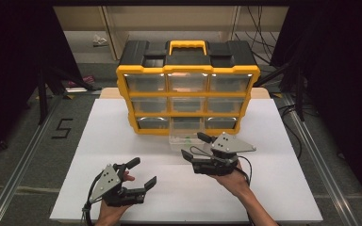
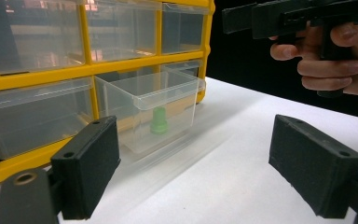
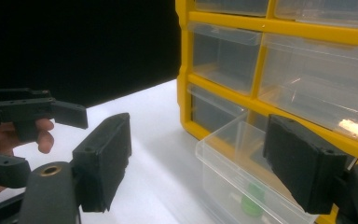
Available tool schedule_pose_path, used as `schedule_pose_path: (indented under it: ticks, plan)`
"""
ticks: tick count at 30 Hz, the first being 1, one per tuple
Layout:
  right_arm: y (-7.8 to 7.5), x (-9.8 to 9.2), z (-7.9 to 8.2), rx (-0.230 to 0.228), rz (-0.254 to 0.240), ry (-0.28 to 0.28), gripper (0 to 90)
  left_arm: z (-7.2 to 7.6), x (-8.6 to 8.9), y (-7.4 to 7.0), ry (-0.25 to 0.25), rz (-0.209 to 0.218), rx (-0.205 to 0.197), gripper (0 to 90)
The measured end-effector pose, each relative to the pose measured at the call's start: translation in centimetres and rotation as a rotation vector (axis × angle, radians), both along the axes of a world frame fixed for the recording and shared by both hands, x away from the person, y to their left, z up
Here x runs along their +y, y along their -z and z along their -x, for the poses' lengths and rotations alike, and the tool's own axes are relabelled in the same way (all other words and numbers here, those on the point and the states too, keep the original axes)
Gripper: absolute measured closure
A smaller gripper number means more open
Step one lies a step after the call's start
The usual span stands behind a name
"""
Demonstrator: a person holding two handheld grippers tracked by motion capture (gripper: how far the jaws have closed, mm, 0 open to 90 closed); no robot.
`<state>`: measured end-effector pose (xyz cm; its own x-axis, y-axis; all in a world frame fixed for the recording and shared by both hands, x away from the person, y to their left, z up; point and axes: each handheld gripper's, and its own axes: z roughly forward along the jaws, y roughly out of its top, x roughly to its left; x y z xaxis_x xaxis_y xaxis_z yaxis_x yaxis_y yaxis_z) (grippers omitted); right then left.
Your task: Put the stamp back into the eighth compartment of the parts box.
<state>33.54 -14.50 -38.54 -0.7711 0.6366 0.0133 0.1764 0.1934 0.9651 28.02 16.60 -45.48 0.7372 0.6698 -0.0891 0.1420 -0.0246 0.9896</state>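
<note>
A yellow and black organiser (image 1: pixel 146 51) (image 2: pixel 87 43) (image 3: pixel 260 55) with clear drawers stands at the back of the white table (image 1: pixel 122 136). Its bottom middle drawer (image 1: pixel 181 141) (image 2: pixel 163 93) (image 3: pixel 223 165) is pulled out, and a small green piece (image 1: pixel 187 139) (image 2: pixel 159 121) (image 3: pixel 251 204) sits inside. My right gripper (image 1: pixel 194 145) (image 3: pixel 200 163) is open just right of that drawer, one jaw near its front corner. My left gripper (image 1: pixel 144 171) (image 2: pixel 200 168) is open and empty near the table's front, pointing toward the drawer from a distance.
The other drawers of the organiser are closed and look empty. In the left gripper view the right gripper (image 2: pixel 298 16) and its hand (image 2: pixel 335 56) hang at the upper right. The left gripper (image 3: pixel 28 112) appears far left in the right gripper view. White tabletop lies between the grippers.
</note>
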Motion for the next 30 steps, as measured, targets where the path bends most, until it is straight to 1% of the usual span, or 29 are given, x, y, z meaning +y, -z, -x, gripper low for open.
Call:
schedule_pose_path:
  ticks: [14, 26, 30]
  plan:
    - [0.6, -1.3, 0.8, -0.006, -0.031, 0.012, 24.0, 0.0, 0.0, 0.0, 0.004, 0.002, 0.001, 15.5]
    - [1.1, -2.5, 1.8, -0.028, -0.054, 0.019, 23.0, -0.1, -0.1, 0.1, 0.009, -0.004, 0.009, 15.5]
    - [1.2, -2.9, 2.0, -0.029, -0.060, 0.020, 22.5, -0.1, -0.2, 0.1, 0.010, -0.007, 0.009, 15.5]
